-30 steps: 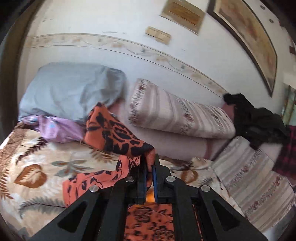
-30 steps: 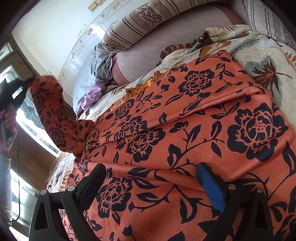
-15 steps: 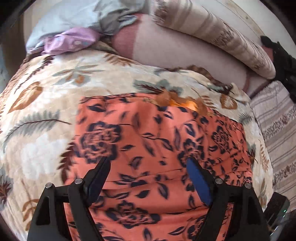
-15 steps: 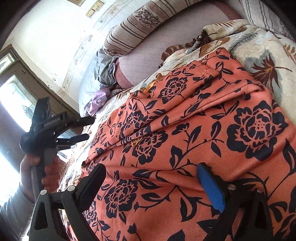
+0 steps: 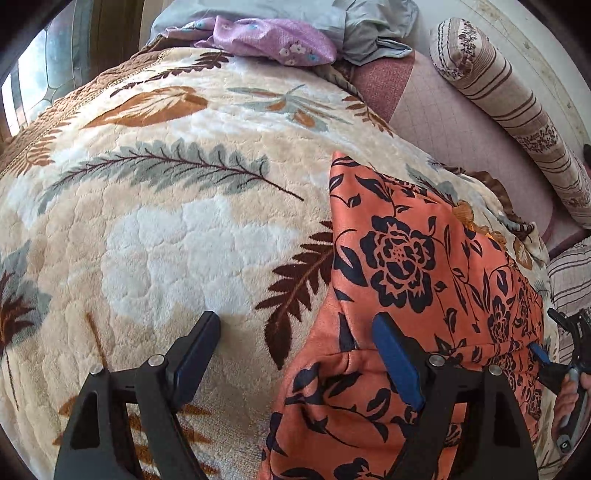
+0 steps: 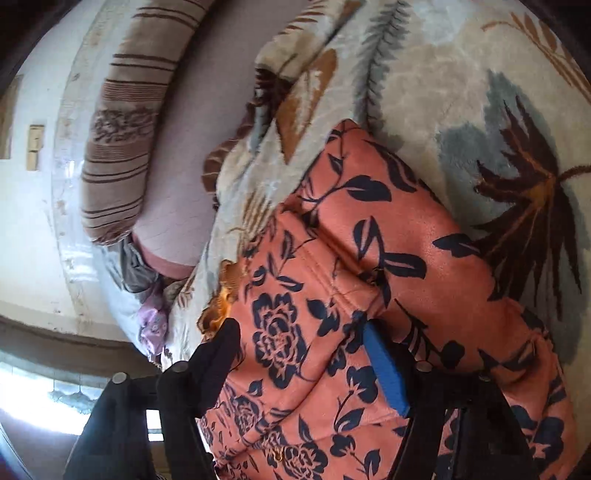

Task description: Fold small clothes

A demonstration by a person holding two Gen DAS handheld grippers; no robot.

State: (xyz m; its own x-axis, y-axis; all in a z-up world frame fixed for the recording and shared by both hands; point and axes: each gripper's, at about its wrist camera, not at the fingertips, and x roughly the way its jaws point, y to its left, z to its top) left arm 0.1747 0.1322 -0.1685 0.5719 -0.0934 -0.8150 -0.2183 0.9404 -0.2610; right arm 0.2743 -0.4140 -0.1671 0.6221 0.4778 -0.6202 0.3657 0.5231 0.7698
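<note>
An orange garment with a black flower print (image 5: 413,280) lies partly folded on the leaf-patterned blanket (image 5: 177,229). My left gripper (image 5: 295,354) is open and empty, low over the garment's left edge: its right finger is over the cloth, its left finger over the blanket. The right gripper (image 5: 543,354) shows at the far right of the left wrist view. In the right wrist view my right gripper (image 6: 303,354) is open, its jaws spread over the garment (image 6: 369,258) near a fold, gripping nothing.
A striped bolster (image 5: 517,110) and a pink mattress edge (image 5: 436,110) run along the wall. Purple cloth (image 5: 266,37) and grey cloth (image 5: 354,26) are heaped at the bed's far end. A window (image 6: 44,384) is beside the bed.
My left gripper let go of the garment's sleeve, opened, and moved left to the garment's edge. The right gripper swung round over the cloth and stays open.
</note>
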